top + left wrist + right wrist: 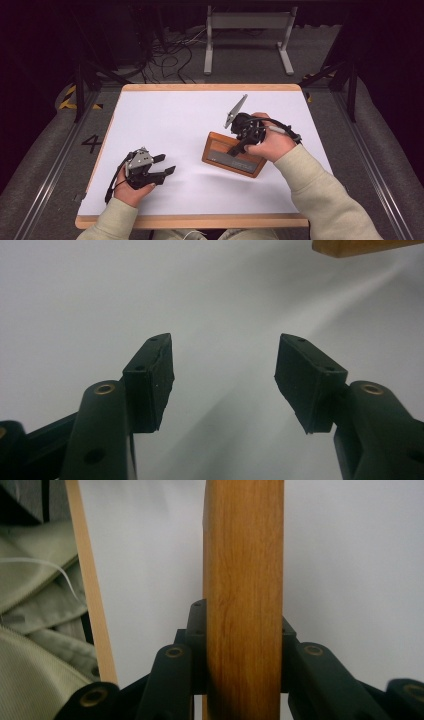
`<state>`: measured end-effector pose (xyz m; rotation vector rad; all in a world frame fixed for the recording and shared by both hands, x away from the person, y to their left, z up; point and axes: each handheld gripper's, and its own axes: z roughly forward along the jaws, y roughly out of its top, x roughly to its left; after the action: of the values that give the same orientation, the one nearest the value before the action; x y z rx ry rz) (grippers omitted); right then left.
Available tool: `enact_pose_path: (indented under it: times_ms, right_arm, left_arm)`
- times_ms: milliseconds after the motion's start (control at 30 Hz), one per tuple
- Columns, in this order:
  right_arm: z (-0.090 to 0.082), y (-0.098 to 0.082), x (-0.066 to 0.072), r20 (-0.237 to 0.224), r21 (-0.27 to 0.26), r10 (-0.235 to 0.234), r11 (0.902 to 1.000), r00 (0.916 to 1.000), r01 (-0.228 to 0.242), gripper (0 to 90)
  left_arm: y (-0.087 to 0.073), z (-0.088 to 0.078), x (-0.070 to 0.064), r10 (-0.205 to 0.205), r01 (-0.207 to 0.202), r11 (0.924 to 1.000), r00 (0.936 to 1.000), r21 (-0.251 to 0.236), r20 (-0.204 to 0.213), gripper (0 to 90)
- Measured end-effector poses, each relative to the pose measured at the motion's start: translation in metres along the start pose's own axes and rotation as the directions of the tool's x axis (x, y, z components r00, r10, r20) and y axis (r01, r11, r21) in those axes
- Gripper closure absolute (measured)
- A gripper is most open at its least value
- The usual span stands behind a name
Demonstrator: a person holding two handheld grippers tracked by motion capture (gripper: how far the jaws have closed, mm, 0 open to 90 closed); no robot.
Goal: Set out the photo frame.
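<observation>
A wooden box (233,155) with a dark top panel sits right of the table's middle, tilted. My right gripper (240,148) is shut on it; in the right gripper view its edge (243,590) runs upright between the two jaws, which press on both faces. My left gripper (166,164) rests near the front left of the white table (170,115), held by a hand. Its jaws stand wide apart with nothing between the pads (150,382). A corner of the wooden box (360,246) shows at the top right of the left gripper view.
The table's wooden rim (200,220) runs along the front edge, near the person's sleeves (320,195). A white metal stand (247,35) and loose cables (170,55) lie on the floor behind the table. Dark rails flank both sides.
</observation>
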<state>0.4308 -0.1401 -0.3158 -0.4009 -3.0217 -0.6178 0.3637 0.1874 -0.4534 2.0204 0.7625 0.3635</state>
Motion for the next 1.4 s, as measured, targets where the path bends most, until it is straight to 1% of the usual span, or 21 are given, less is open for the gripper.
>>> enact_pose_path:
  times_ms: [100,167,233,300,333,400,433,500,700,833,867,900,933,967,1000,1067,1200,1233,1267,1300,1400]
  right_arm:
    - [0.006,0.006,-0.002,-0.025,0.052,-0.095,0.994,0.9952,0.096,72.1]
    - [0.011,0.009,-0.004,-0.046,0.076,-0.134,0.9876,0.9899,0.137,72.1]
    - [0.017,0.011,-0.005,-0.059,0.095,-0.162,0.9814,0.9851,0.167,72.2]
    - [0.028,0.012,-0.008,-0.089,0.121,-0.178,0.9748,0.9801,0.188,72.2]
    - [0.028,0.012,-0.008,-0.089,0.121,-0.178,0.9748,0.9801,0.188,72.2]
    - [0.039,0.012,-0.009,-0.115,0.132,-0.203,0.967,0.9724,0.217,72.2]
    - [0.039,0.012,-0.009,-0.115,0.132,-0.203,0.967,0.9724,0.217,72.2]
    - [0.044,0.012,-0.009,-0.14,0.121,-0.227,0.9622,0.9639,0.244,72.2]
    - [0.048,0.014,-0.009,-0.138,0.116,-0.218,0.9652,0.9662,0.234,72.1]
    - [0.049,0.01,-0.016,-0.145,0.074,-0.202,0.9741,0.9687,0.214,71.6]
    - [0.049,0.009,-0.017,-0.147,0.062,-0.199,0.9758,0.969,0.21,69.5]
    - [0.049,0.008,-0.018,-0.143,0.056,-0.193,0.9777,0.9707,0.202,63.4]
    - [0.048,0.007,-0.018,-0.116,0.044,-0.177,0.982,0.9772,0.184,54.1]
    - [0.048,0.007,-0.018,-0.116,0.044,-0.177,0.982,0.9772,0.184,54.1]
    - [0.047,0.006,-0.019,-0.09,0.04,-0.164,0.9851,0.9824,0.168,45.8]
    - [0.046,0.004,-0.022,-0.068,0.03,-0.142,0.989,0.9874,0.145,43.1]
    - [0.043,-0.004,-0.028,-0.023,-0.021,-0.093,0.9955,0.9954,0.093,35.3]
    - [0.04,-0.008,-0.03,0.0,-0.054,-0.074,0.9958,0.9973,0.074,32.2]
    - [0.04,-0.008,-0.03,0.0,-0.054,-0.074,0.9958,0.9973,0.074,32.2]
    - [0.037,-0.011,-0.031,0.016,-0.068,-0.063,0.9956,0.9979,0.064,31.3]
    - [0.028,-0.02,-0.029,0.04,-0.127,-0.059,0.9899,0.9975,0.063,29.5]
  left_arm:
    - [0.0,0.0,0.0,-0.002,0.002,1.0,1.0,0.002,0.002,40.9]
    - [0.0,0.001,0.0,-0.004,0.004,1.0,1.0,0.001,0.003,40.9]
    - [0.0,0.001,0.0,-0.004,0.004,1.0,1.0,0.0,0.002,40.8]
    - [0.0,0.001,0.0,-0.004,0.004,1.0,1.0,0.0,0.003,40.8]
    - [0.0,0.001,0.0,-0.004,0.004,1.0,1.0,0.0,0.003,40.8]
    - [0.0,0.0,0.0,0.003,-0.003,1.0,1.0,0.002,0.002,40.9]
    - [0.0,0.0,0.0,0.002,-0.002,1.0,1.0,0.002,0.001,40.9]
    - [0.0,0.0,0.0,0.0,0.0,1.0,1.0,0.0,0.001,40.8]
    - [0.001,0.001,0.0,0.003,-0.003,1.0,1.0,0.001,0.004,40.8]
    - [0.001,0.002,-0.001,-0.001,0.001,1.0,1.0,0.0,0.007,40.8]
    - [0.001,0.002,-0.001,-0.002,0.002,1.0,1.0,0.0,0.007,40.8]
    - [0.001,0.002,-0.001,-0.001,0.001,1.0,1.0,0.002,0.007,40.8]
    - [0.001,0.003,-0.001,0.0,0.0,1.0,1.0,0.001,0.008,40.8]
    - [0.001,0.003,-0.001,0.0,0.0,1.0,1.0,0.001,0.008,40.8]
    - [0.001,0.003,0.0,0.002,-0.002,1.0,1.0,0.002,0.008,40.8]
    - [0.001,0.003,0.0,0.005,-0.005,1.0,1.0,0.003,0.008,40.7]
    - [0.001,0.003,0.0,0.006,-0.007,1.0,0.9999,0.003,0.008,40.6]
    - [0.001,0.004,0.0,0.005,-0.005,1.0,0.9999,0.001,0.009,40.5]
    - [0.001,0.004,0.0,0.005,-0.005,1.0,0.9999,0.001,0.009,40.4]
    - [0.001,0.004,0.0,0.004,-0.004,1.0,1.0,0.001,0.009,40.4]
    - [0.001,0.003,0.0,0.004,-0.004,1.0,1.0,0.002,0.009,40.0]
